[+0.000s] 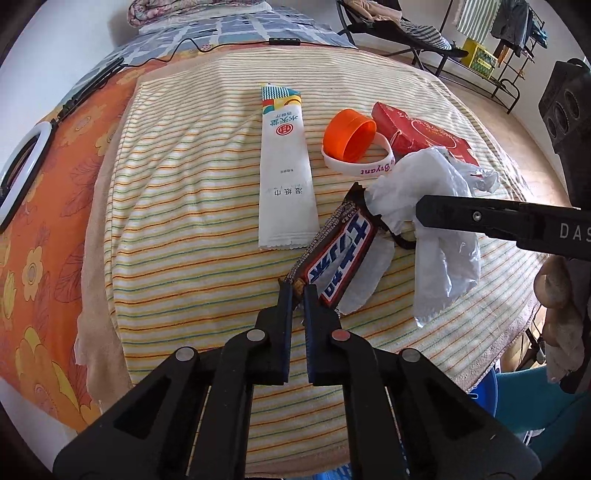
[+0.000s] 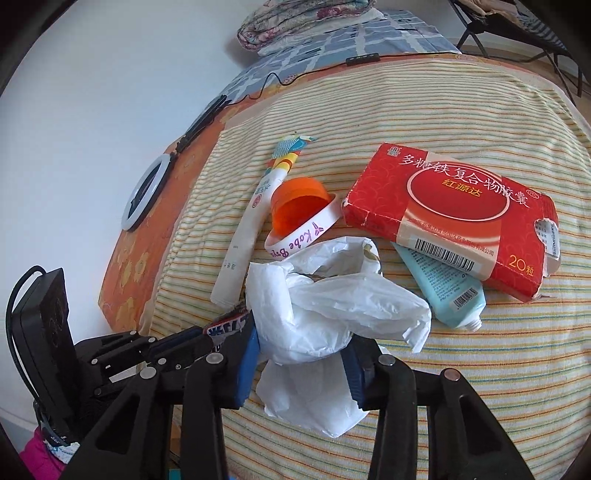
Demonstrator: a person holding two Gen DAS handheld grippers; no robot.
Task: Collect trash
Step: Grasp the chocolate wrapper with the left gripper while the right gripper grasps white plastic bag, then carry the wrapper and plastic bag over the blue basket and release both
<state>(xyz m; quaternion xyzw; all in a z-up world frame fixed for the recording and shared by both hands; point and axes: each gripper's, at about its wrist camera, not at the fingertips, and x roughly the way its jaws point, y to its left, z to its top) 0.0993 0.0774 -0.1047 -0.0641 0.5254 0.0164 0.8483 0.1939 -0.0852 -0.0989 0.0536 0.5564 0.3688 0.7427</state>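
Note:
My left gripper (image 1: 298, 291) is shut on the end of a Snickers wrapper (image 1: 338, 254), whose other end reaches into the mouth of a white plastic bag (image 1: 428, 192). My right gripper (image 2: 301, 350) is shut on the white plastic bag (image 2: 332, 302) and holds it just above the striped towel (image 2: 443, 110). The wrapper's end (image 2: 225, 326) shows at the bag's left. On the towel lie a long white wet-wipe packet (image 1: 284, 166), an orange cap (image 1: 349, 134), a white wristband (image 1: 365, 166), a red medicine box (image 2: 454, 210) and a pale blue tube (image 2: 443, 288).
The striped towel (image 1: 184, 184) covers an orange flowered sheet (image 1: 37, 221) on a bed. A ring light (image 2: 147, 192) and cable lie at the bed's left edge. A folding chair (image 1: 406, 29) and a drying rack (image 1: 509, 44) stand beyond.

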